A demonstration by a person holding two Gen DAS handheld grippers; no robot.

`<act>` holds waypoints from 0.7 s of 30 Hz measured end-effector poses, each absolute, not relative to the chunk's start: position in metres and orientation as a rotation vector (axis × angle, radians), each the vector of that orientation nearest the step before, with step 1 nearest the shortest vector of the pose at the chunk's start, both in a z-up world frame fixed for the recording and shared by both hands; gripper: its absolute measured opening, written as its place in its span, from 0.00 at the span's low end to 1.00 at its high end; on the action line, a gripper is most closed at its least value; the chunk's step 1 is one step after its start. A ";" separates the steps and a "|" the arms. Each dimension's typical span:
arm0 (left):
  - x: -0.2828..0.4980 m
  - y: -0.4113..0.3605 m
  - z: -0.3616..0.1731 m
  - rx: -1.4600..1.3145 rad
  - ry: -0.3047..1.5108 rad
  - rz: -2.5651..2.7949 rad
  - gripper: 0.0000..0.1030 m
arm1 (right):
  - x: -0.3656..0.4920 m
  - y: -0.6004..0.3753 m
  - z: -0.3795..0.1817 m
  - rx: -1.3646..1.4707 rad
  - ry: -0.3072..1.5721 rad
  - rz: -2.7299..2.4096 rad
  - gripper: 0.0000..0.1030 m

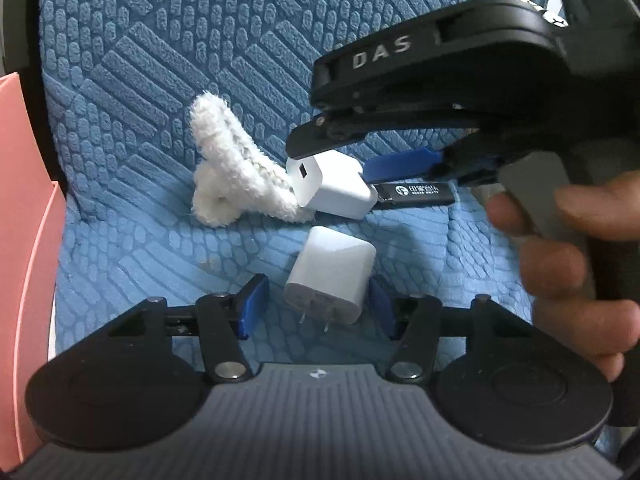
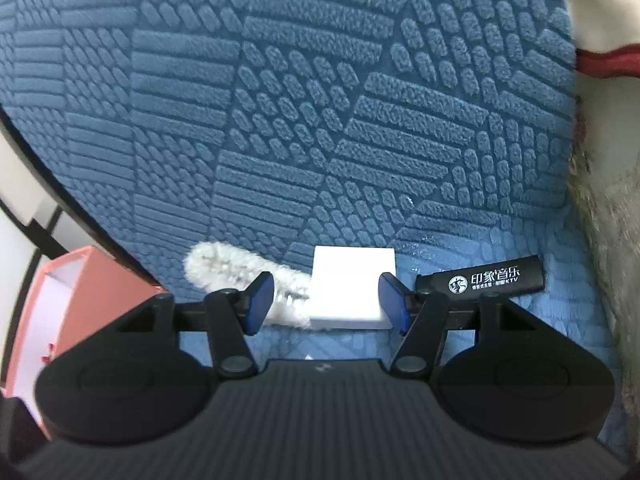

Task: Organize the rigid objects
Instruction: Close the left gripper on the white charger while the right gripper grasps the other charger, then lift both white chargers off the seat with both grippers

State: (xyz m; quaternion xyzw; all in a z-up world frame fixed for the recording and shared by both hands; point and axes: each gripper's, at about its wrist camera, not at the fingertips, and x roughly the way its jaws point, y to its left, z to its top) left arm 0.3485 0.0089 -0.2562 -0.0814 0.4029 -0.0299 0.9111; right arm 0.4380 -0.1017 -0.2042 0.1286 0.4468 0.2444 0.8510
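Note:
Two white USB chargers lie on the blue textured cushion (image 1: 160,80). The near charger (image 1: 332,276) lies prongs toward me between the fingers of my open left gripper (image 1: 316,308), untouched on the left side. The far charger (image 1: 332,186) sits between the fingers of my open right gripper (image 2: 326,300) and also shows in the right wrist view (image 2: 352,288). A black lighter with white print (image 2: 480,280) lies just right of it and also shows in the left wrist view (image 1: 416,194). My right gripper (image 1: 376,156) hangs over the far charger in the left wrist view.
A white fluffy knitted piece (image 1: 228,164) leans against the far charger's left side and also shows in the right wrist view (image 2: 240,276). A pink box (image 2: 72,308) stands at the left edge and also shows in the left wrist view (image 1: 24,208). A pale furry item (image 2: 612,208) is at the right.

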 end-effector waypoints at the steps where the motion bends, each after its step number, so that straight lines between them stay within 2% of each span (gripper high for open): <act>1: 0.349 0.009 -0.257 -0.168 0.829 -0.064 0.58 | 0.439 -0.101 -0.204 0.261 0.938 0.515 0.60; 4: 0.349 0.007 -0.257 -0.165 0.829 -0.089 0.51 | 0.442 -0.097 -0.207 0.245 0.933 0.512 0.59; 12: 0.346 0.004 -0.256 -0.164 0.834 -0.083 0.50 | 0.448 -0.088 -0.218 0.182 0.958 0.480 0.60; 16: 0.342 0.006 -0.254 -0.179 0.837 -0.074 0.49 | 0.450 -0.077 -0.230 0.175 0.981 0.487 0.55; 21: 0.338 0.010 -0.251 -0.189 0.841 -0.067 0.49 | 0.452 -0.073 -0.223 0.155 0.988 0.485 0.55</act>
